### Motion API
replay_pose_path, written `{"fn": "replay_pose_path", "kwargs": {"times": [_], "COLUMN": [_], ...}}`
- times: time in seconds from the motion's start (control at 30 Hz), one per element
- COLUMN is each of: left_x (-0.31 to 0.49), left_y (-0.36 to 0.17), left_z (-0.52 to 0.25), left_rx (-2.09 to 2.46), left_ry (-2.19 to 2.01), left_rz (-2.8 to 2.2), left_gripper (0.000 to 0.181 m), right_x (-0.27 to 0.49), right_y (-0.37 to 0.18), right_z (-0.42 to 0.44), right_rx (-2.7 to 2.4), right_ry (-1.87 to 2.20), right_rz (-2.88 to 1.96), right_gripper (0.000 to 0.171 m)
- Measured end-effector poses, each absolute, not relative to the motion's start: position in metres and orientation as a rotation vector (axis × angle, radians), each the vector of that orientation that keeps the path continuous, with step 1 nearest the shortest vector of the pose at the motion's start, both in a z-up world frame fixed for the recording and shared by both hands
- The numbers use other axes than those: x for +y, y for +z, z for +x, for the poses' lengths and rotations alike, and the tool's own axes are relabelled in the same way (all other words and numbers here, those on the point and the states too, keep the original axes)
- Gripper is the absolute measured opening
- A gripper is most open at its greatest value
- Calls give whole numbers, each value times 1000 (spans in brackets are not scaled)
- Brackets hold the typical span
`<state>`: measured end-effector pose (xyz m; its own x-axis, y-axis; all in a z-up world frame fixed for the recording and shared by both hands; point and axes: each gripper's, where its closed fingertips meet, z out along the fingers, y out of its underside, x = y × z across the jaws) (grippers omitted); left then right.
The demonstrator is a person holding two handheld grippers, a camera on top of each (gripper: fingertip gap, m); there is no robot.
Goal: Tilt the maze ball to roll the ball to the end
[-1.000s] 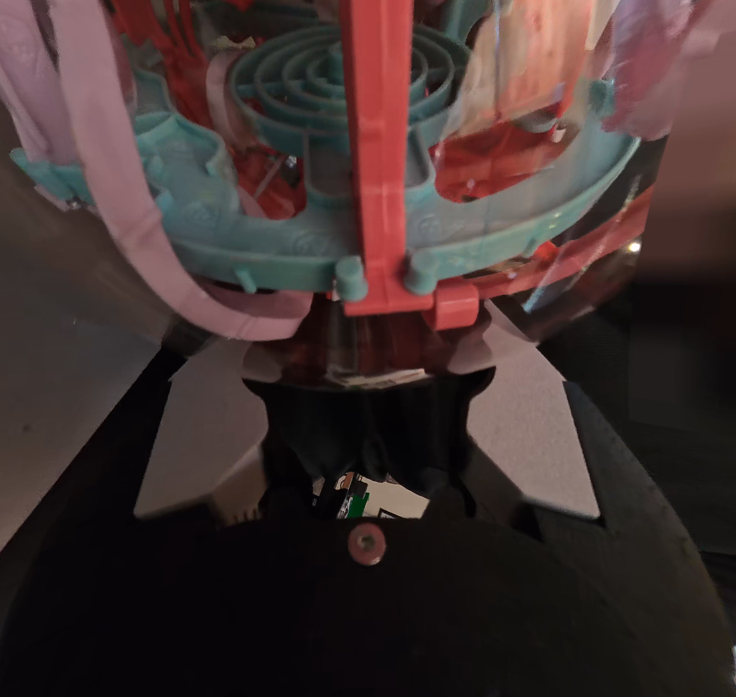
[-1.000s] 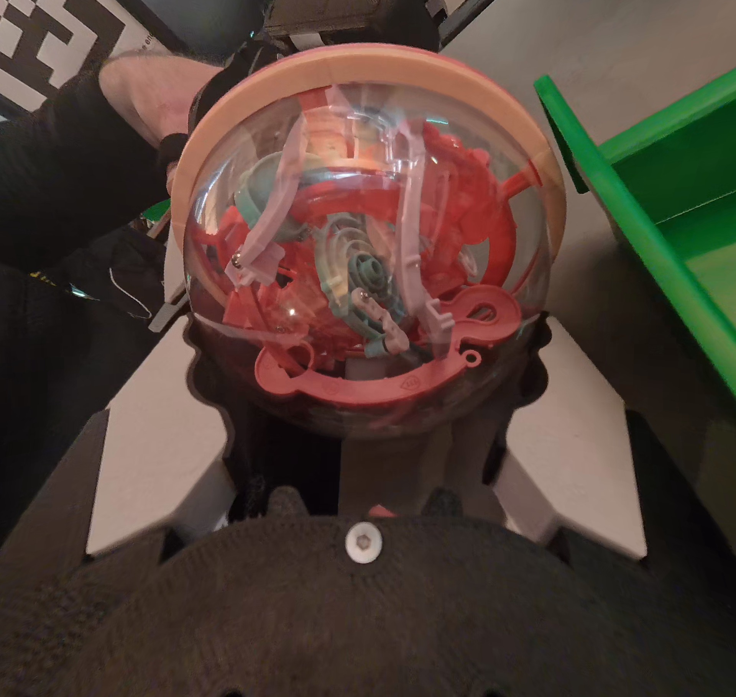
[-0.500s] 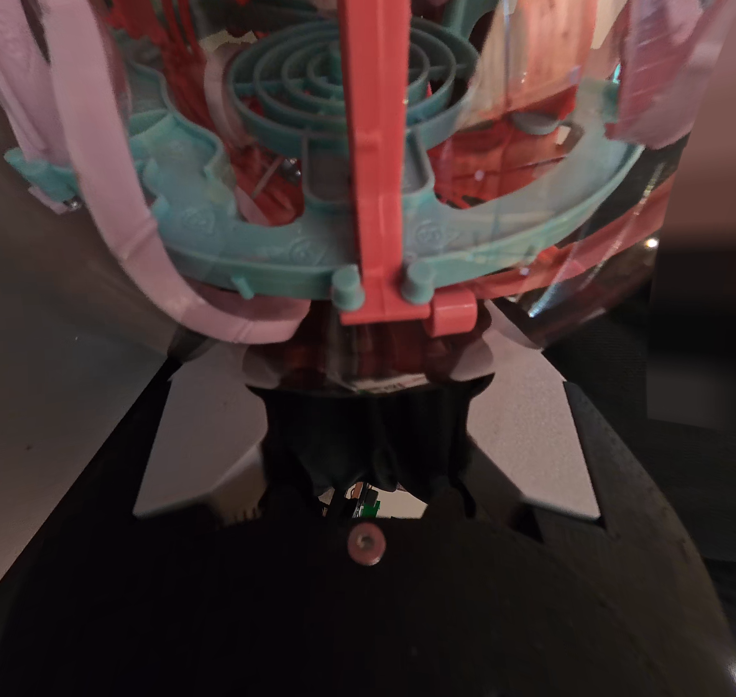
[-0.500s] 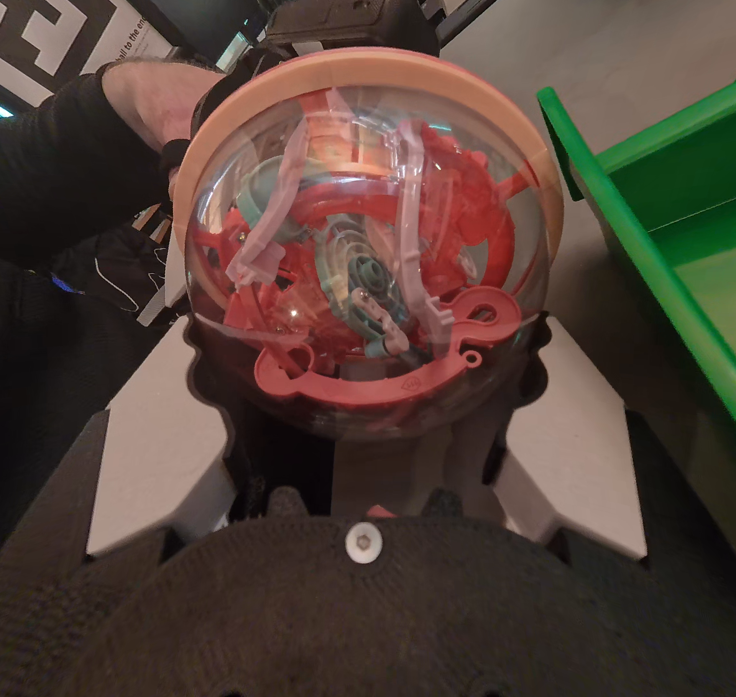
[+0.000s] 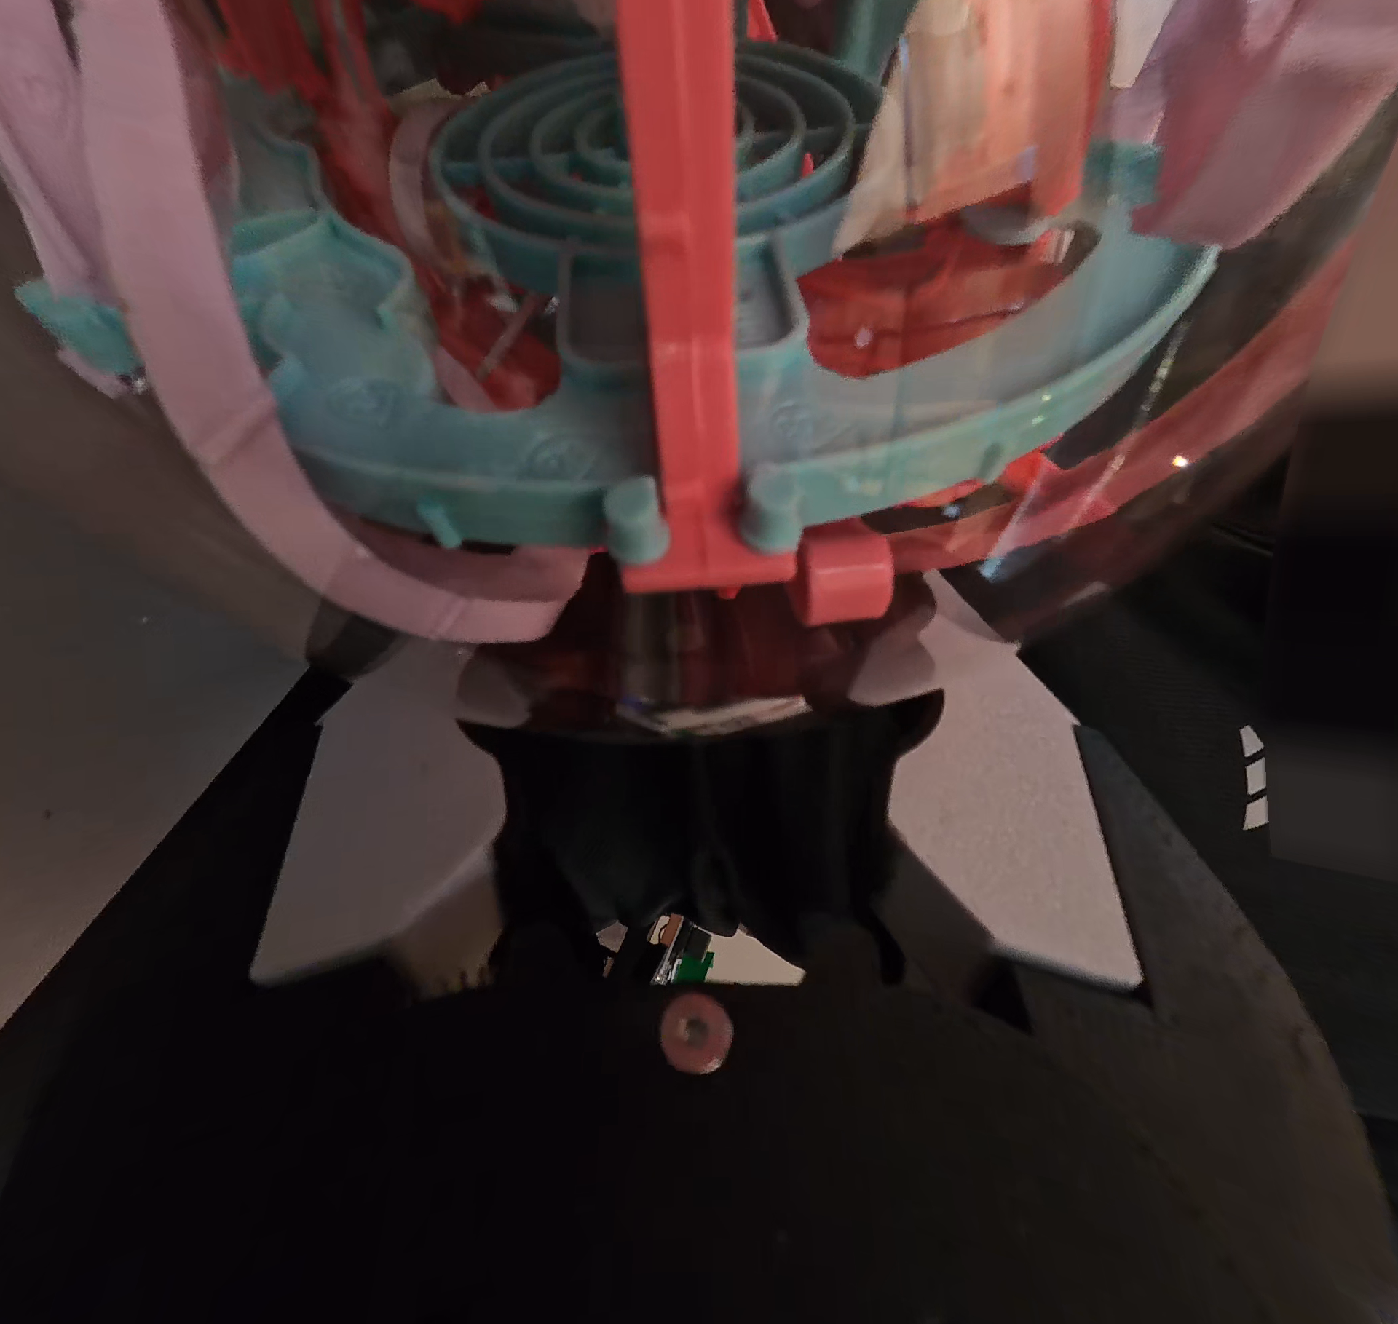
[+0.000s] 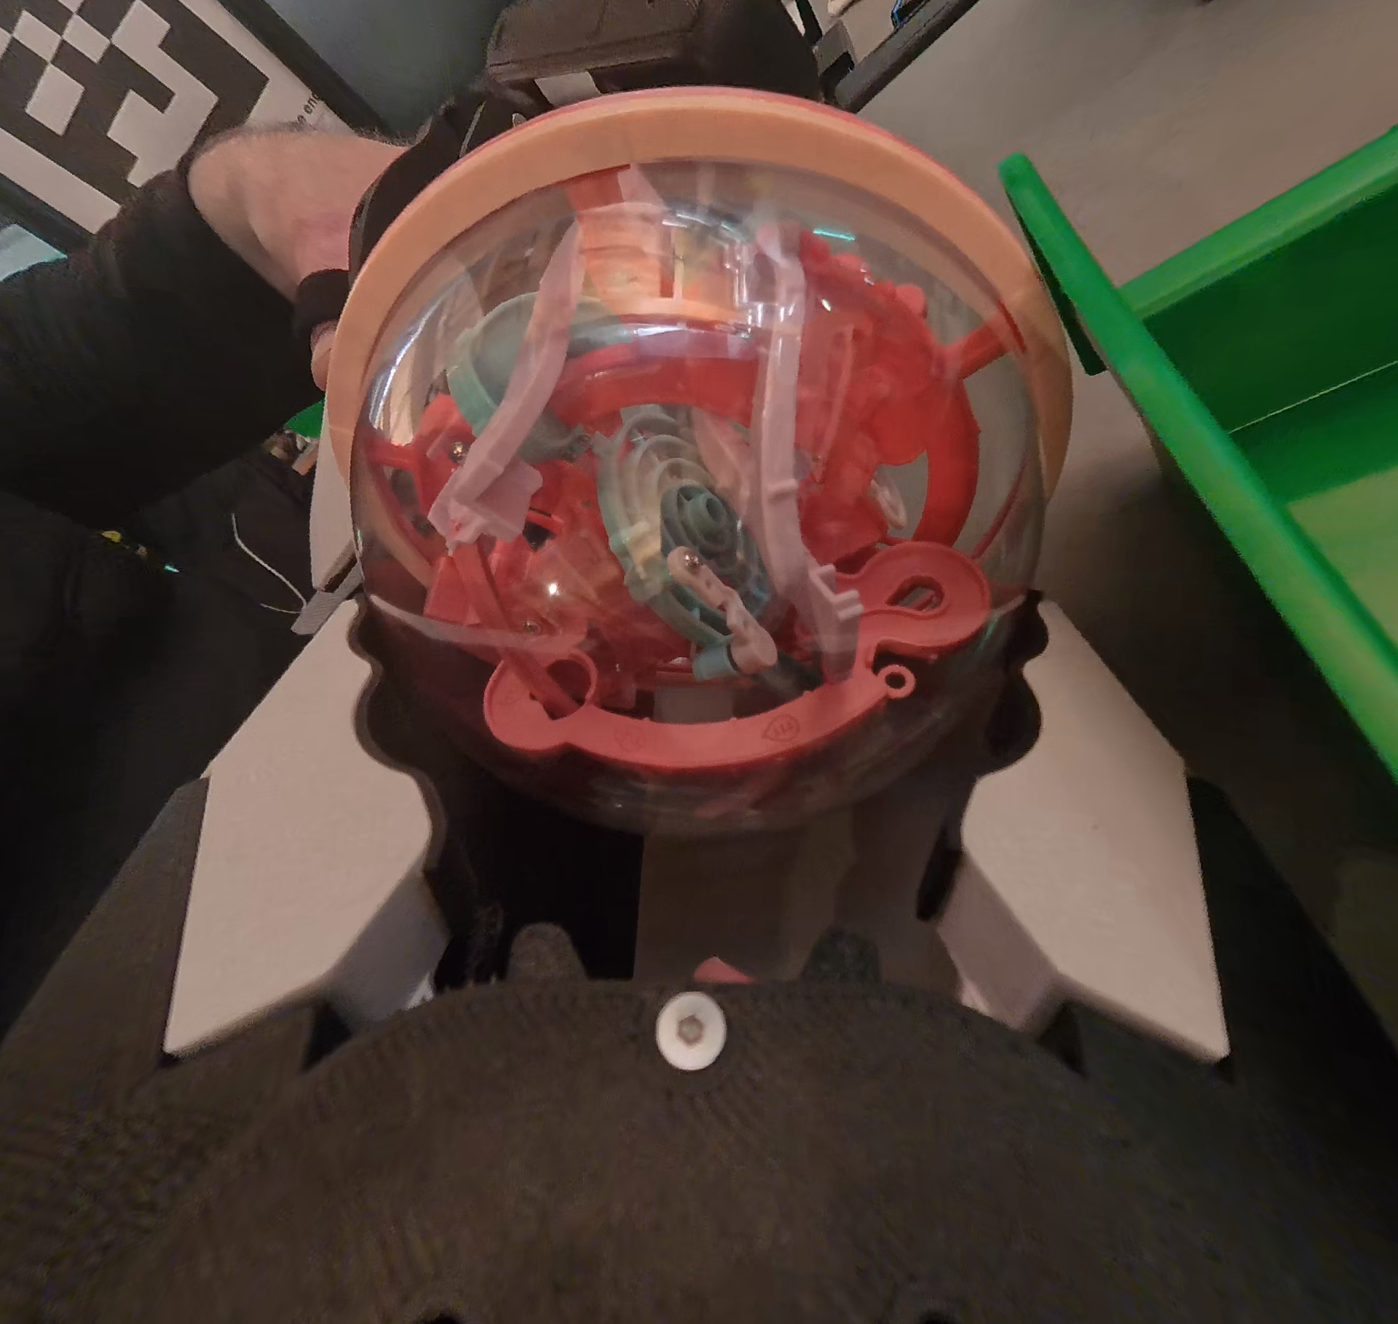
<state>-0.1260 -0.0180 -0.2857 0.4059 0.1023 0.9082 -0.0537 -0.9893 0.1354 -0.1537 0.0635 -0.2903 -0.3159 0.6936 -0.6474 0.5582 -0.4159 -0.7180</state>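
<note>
The maze ball (image 6: 696, 456) is a clear sphere with a peach ring and red, teal and pink tracks inside. My right gripper (image 6: 696, 645) is shut on its near half, with a white finger (image 6: 302, 834) on each side. My left gripper (image 5: 696, 683) is shut on the opposite half, where the ball (image 5: 681, 304) fills the left wrist view. The left gripper also shows behind the ball in the right wrist view (image 6: 628, 25), held by a hand (image 6: 265, 206). A small silver bead (image 6: 687, 556) sits by the teal spiral; I cannot tell whether it is the rolling ball.
A green bin (image 6: 1210, 456) stands close to the right of the ball. The grey table (image 6: 1135, 78) runs behind it and also shows in the left wrist view (image 5: 113, 645). A black-and-white marker board (image 6: 98, 62) is at the far left. A dark sleeve (image 6: 113, 380) lies on the left.
The ball and both grippers have tilted slightly together, and the background has shifted a little in both views. Both grips are unchanged. The silver bead has not visibly moved.
</note>
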Motion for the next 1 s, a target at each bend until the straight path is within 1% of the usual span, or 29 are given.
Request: {"fn": "replay_pose_path", "kwargs": {"times": [0.47,1.0], "left_x": [-16,-19], "left_y": [-283,-288], "left_z": [-127,-123], "left_rx": [81,28], "left_ry": [1581,1605], "left_rz": [2509,2508], "left_gripper": [106,106], "right_x": [64,64], "right_y": [-291,-289], "right_z": [-154,-152], "right_rx": [-1577,-1613], "right_ry": [1915,1851], "right_rz": [-1764,-1730], "right_gripper": [155,155]}}
